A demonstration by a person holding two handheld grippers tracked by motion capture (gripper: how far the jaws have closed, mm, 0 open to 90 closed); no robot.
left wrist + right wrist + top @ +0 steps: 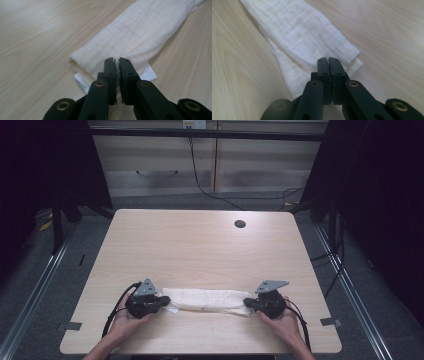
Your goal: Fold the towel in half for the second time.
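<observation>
High view: folded white cloth (206, 300) lies crosswise near the table's (200, 245) front edge, a gripper at each end.
Left gripper (117, 65): jaws nearly together, pinching the cloth's end edge beside a care label (82, 83).
Right gripper (328, 63): jaws closed on the opposite end's edge.
Purpose: paired end grips probably keep the strip taut for folding.
Hidden: pinched fabric depth; label print illegible.

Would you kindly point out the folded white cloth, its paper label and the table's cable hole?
Folded white cloth (207, 299): high view, middle.
White paper label (82, 83): left gripper view, printed edge.
Round dark cable hole (240, 224): high view, centre.
</observation>
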